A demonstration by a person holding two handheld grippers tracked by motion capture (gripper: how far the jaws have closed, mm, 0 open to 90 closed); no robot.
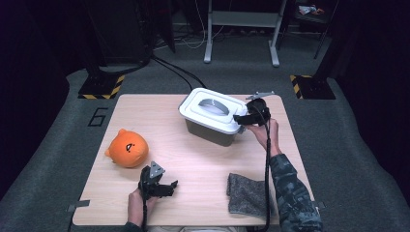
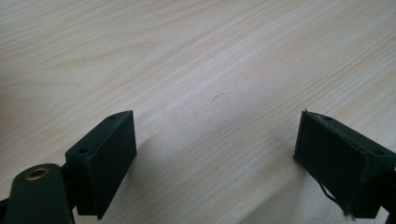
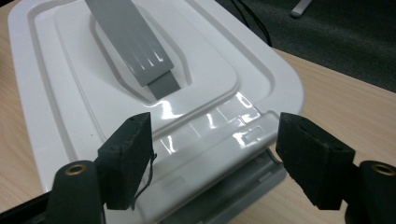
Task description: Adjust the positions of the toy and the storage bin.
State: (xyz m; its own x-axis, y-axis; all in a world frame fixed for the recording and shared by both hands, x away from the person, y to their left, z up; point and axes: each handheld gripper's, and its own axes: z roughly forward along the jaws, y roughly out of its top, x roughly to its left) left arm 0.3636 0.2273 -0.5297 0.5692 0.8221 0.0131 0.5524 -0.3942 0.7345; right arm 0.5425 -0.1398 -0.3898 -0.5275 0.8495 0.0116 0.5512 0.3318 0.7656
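Box: white-lidded box (image 1: pixel 212 116) stands near the far edge of the tabletop (image 1: pixel 193 159), right of middle.
Plush: orange plush toy (image 1: pixel 127 149) lies near the left edge.
Left tongs: left tongs (image 1: pixel 167 187) by the near edge, jaws wide apart, nothing between them.
Cloth: grey cloth (image 1: pixel 245 194) near the near right corner.
Right tongs: right tongs (image 3: pixel 212 156) at the box lid's right end, jaws apart, not gripping.

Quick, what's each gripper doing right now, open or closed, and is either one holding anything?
Left gripper: open, holding nothing, over bare table.
Right gripper: open, holding nothing, jaws apart at the end of the white bin lid.
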